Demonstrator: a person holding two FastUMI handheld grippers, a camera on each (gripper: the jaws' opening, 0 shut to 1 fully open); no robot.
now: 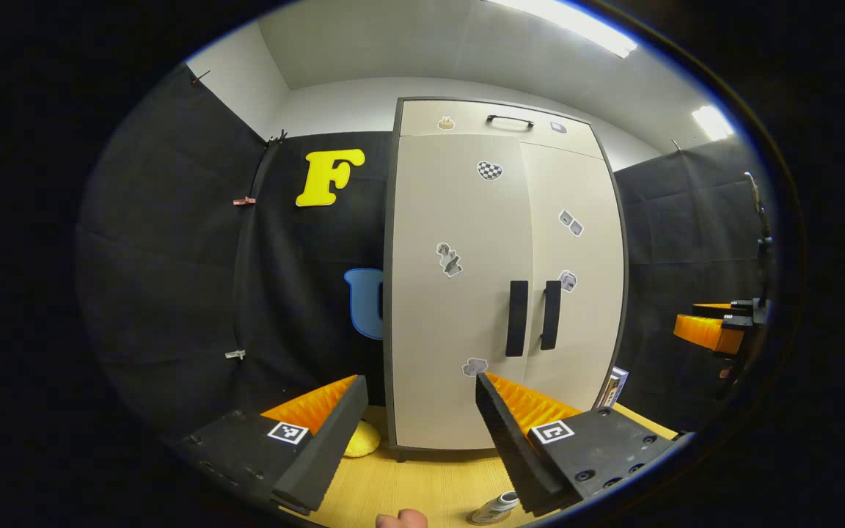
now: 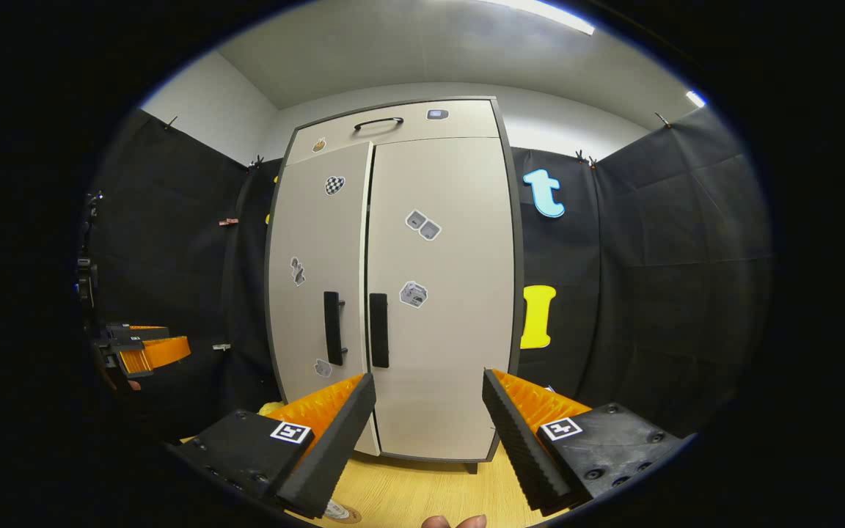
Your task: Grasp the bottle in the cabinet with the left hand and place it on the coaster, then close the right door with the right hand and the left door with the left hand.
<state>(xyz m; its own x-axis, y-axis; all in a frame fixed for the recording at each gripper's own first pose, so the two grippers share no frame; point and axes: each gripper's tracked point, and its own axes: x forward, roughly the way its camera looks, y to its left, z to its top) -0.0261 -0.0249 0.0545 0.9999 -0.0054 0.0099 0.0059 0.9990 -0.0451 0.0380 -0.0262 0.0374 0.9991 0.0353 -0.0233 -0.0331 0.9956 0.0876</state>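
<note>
Both cabinet [image 1: 503, 279] doors shut. Bottle [image 1: 494, 507] low, just left of right finger of left gripper [image 1: 416, 433], not gripped; fingers spread. Right gripper [image 2: 428, 440] spread too, w/ coaster [image 2: 338, 511] by its left finger.

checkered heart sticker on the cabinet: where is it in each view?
Left gripper view: checkered heart sticker sits near the top of the left door, up by its inner edge, just right of picture centre.
Right gripper view: the sticker sits near the top of the left door, left of picture centre.
Shared landmark: the two dark vertical door handles at the seam between the doors.
</note>
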